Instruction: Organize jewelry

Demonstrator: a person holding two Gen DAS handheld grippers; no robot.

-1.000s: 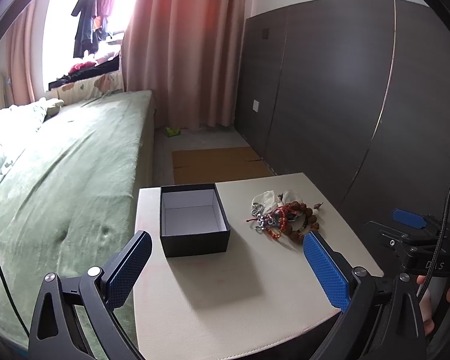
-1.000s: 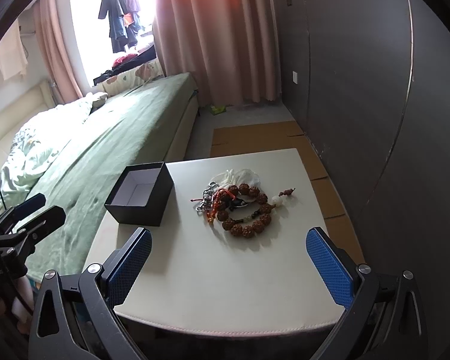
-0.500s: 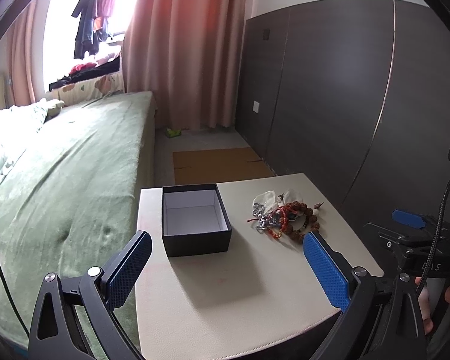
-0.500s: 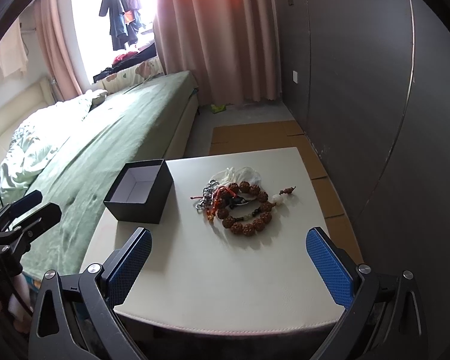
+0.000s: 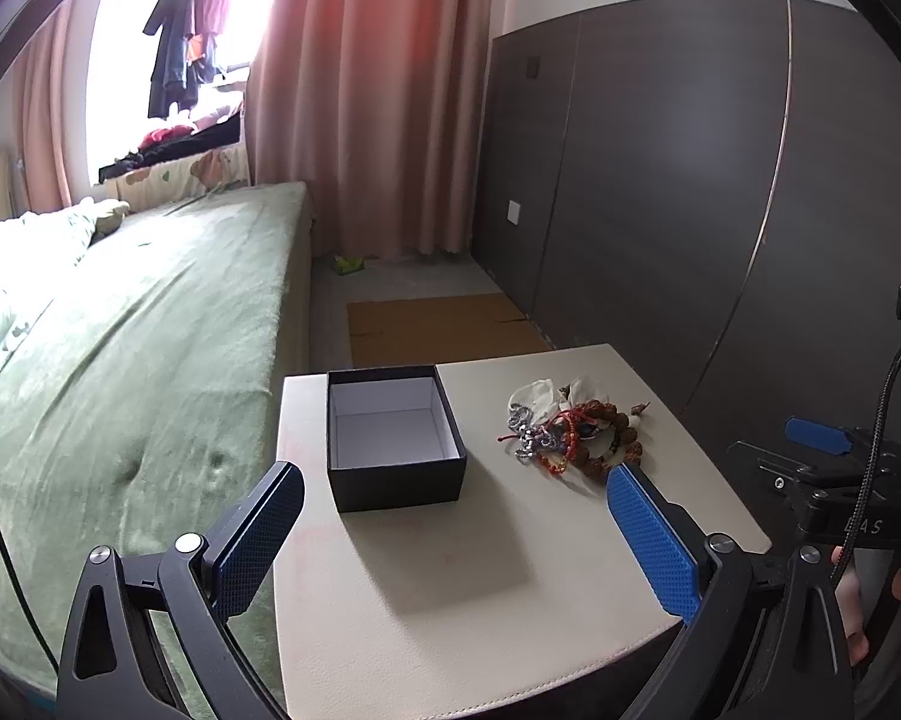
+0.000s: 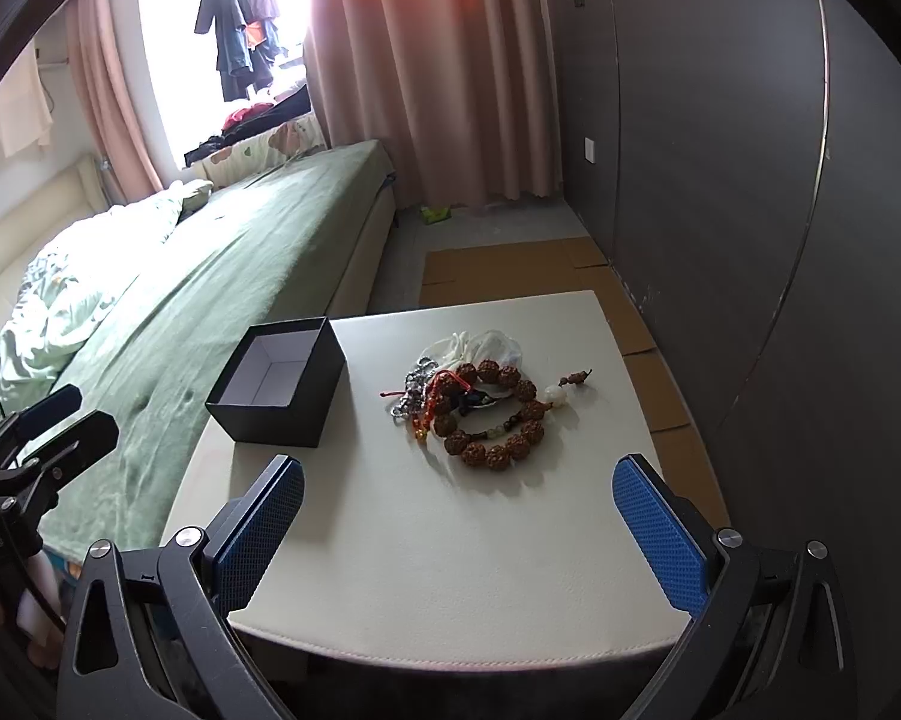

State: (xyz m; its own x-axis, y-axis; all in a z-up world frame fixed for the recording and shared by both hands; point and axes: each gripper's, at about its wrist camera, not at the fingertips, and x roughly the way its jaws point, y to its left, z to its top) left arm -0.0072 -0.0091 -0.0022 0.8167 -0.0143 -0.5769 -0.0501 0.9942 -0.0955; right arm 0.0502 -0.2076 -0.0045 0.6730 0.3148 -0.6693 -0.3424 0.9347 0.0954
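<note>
An open black box (image 5: 390, 438) with a white inside stands empty on the left of a small cream table (image 5: 510, 570). It also shows in the right wrist view (image 6: 279, 390). A heap of jewelry (image 5: 570, 432) lies to its right: a brown bead bracelet (image 6: 498, 420), red cord, silver chain and a white pouch (image 6: 480, 348). My left gripper (image 5: 456, 534) is open and empty, near the table's front edge, facing the box. My right gripper (image 6: 459, 534) is open and empty, in front of the heap.
A bed with a green cover (image 5: 120, 360) runs along the table's left side. A dark panelled wall (image 5: 690, 180) stands to the right. Flat cardboard (image 5: 438, 324) lies on the floor beyond the table. Pink curtains (image 5: 366, 90) hang at the back.
Both grippers have drifted slightly; the views are almost unchanged. The box and jewelry have not moved.
</note>
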